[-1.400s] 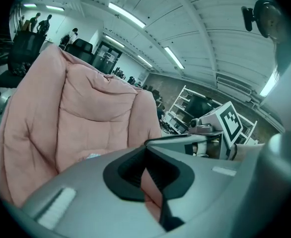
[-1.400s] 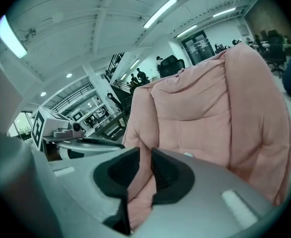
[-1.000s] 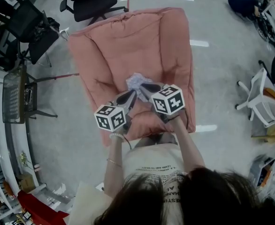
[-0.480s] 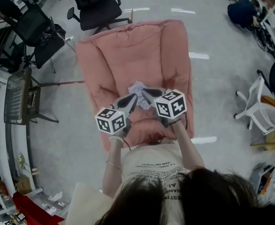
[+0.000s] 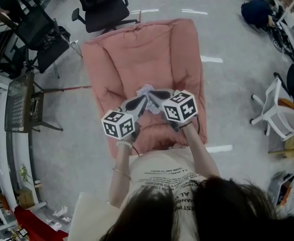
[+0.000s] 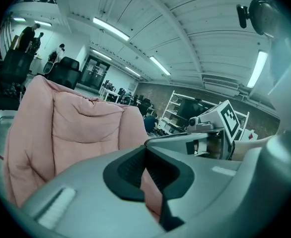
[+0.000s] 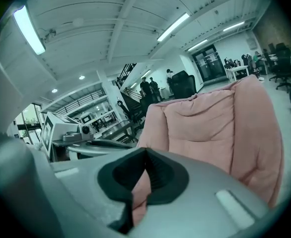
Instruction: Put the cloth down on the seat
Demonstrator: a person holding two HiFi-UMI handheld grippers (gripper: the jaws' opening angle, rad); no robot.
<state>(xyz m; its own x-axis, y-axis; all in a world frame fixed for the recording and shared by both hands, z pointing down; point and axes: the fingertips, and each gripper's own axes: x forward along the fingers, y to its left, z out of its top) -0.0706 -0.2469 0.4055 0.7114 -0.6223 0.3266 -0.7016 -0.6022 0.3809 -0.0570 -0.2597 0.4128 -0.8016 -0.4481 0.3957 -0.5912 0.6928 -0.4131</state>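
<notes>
Evidently at lowering step. Found left gripper (image 5: 141,102) and right gripper (image 5: 154,95) both pressed together, crumpled cloth (image 5: 145,89) at their tips over pink seat (image 5: 154,132). Next judged: settle cloth, spread jaws.

One pink padded fabric seat (image 5: 137,49) fills the middle of the head view, with one pale crumpled cloth (image 5: 145,90) at its centre. There are two grey two-jaw grippers, the left gripper (image 5: 138,102) and the right gripper (image 5: 156,95). Each carries one white cube printed with black square markers, making two: the left cube (image 5: 118,124) and the right cube (image 5: 179,106). One person (image 5: 169,179) stands at 6 o'clock. At least two black office chairs show (the cluster at 11 o'clock is hard to separate): one chair at 12 o'clock (image 5: 104,4) and another at 11 o'clock (image 5: 39,29). One white chair (image 5: 280,112) stands at 3 o'clock.
</notes>
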